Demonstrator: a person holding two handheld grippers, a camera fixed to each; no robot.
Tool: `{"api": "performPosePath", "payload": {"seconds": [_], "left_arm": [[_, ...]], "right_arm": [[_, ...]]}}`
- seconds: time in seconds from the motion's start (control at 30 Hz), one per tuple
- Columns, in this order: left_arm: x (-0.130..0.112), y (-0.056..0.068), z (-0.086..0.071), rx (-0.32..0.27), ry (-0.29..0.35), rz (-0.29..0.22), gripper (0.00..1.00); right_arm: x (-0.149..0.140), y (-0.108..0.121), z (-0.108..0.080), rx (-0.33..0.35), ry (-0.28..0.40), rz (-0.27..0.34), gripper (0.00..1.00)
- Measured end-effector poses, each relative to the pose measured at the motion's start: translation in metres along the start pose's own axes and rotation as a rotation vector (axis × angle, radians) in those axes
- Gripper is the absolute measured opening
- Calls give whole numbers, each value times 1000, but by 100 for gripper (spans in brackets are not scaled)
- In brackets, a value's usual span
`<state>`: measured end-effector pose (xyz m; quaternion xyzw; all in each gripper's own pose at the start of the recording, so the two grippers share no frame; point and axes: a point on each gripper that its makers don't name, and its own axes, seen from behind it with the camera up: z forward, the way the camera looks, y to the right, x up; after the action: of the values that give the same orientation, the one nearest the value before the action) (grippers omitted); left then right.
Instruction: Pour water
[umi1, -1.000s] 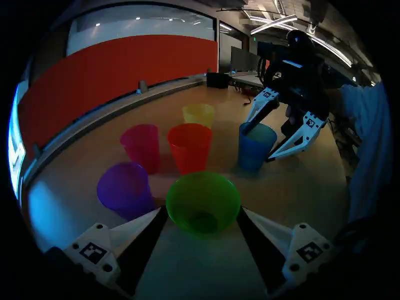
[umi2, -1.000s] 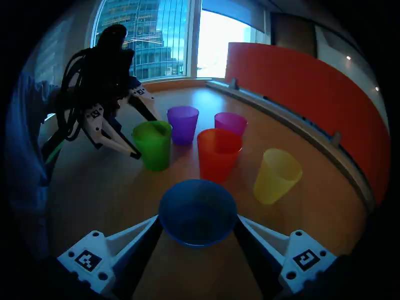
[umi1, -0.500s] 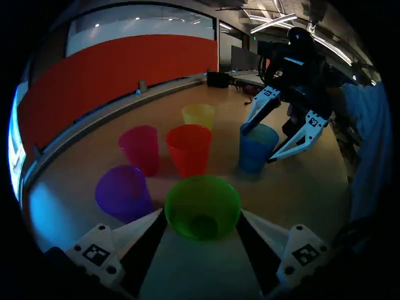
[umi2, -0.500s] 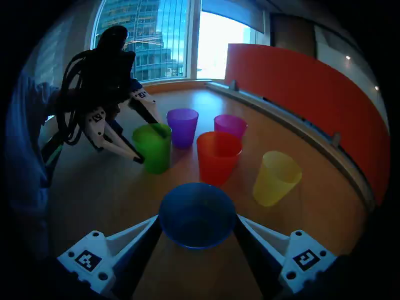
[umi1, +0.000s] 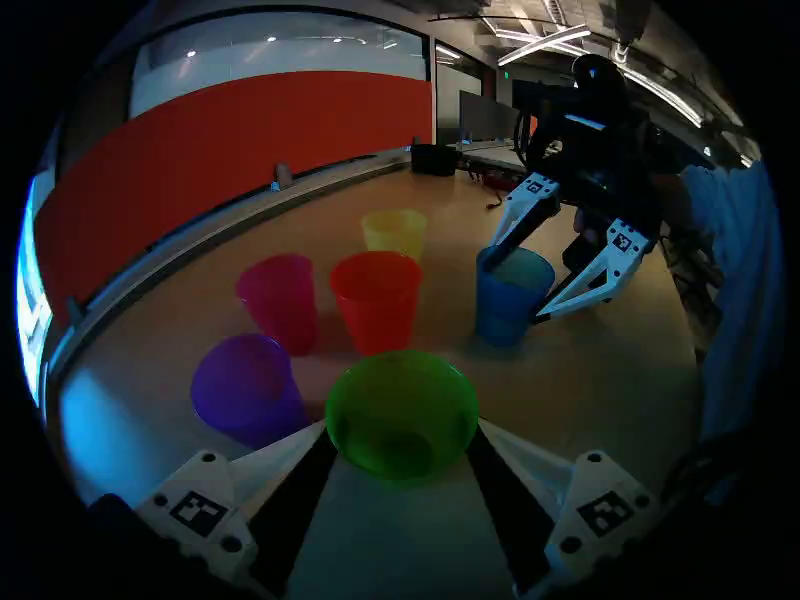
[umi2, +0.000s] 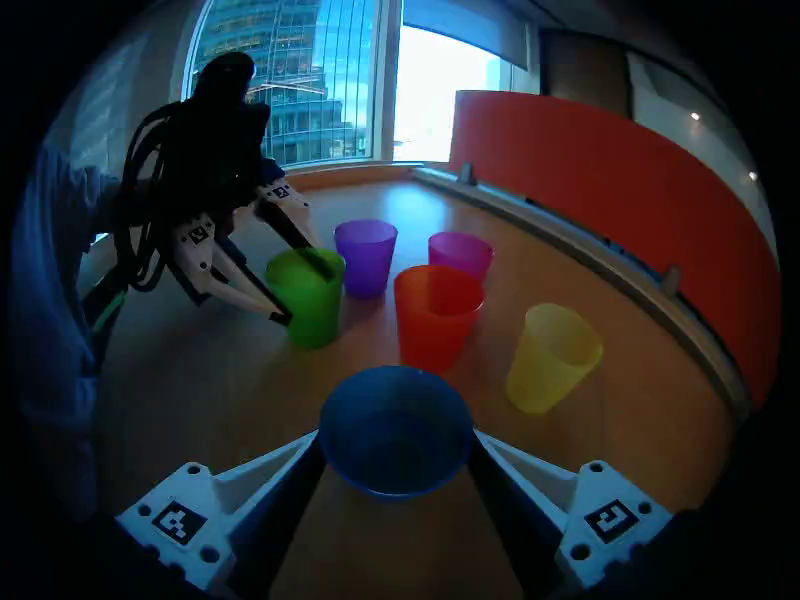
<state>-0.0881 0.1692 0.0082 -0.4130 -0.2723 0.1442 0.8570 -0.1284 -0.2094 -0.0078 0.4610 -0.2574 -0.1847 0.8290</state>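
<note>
Green cup (umi1: 402, 415): upright, clamped between both fingers of the left gripper (umi1: 400, 432), with the purple cup (umi1: 245, 385) just beside it.
Blue cup (umi2: 396, 432): upright, pressed on both sides by the right gripper (umi2: 396, 440), standing apart from the other cups.
Water: I cannot tell if any cup holds it.
Middle group: orange cup (umi1: 376, 298), pink cup (umi1: 279, 298) and yellow cup (umi1: 394, 232) stand upright, near each other.
Free room: bare wooden table (umi2: 230, 390) lies between the green and blue cups.
Edge: the table's far side runs along the red wall panel (umi1: 230, 130), well behind the yellow cup.
</note>
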Motion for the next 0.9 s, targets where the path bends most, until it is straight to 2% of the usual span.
{"api": "performPosePath", "payload": {"seconds": [0.4,0.9], "left_arm": [[15,2,-13,13,44,-14,85],[46,10,-40,48,133,-2,85]], "right_arm": [[2,-7,-8,-3,23,15,90],[39,-11,-43,-65,143,34,90]]}}
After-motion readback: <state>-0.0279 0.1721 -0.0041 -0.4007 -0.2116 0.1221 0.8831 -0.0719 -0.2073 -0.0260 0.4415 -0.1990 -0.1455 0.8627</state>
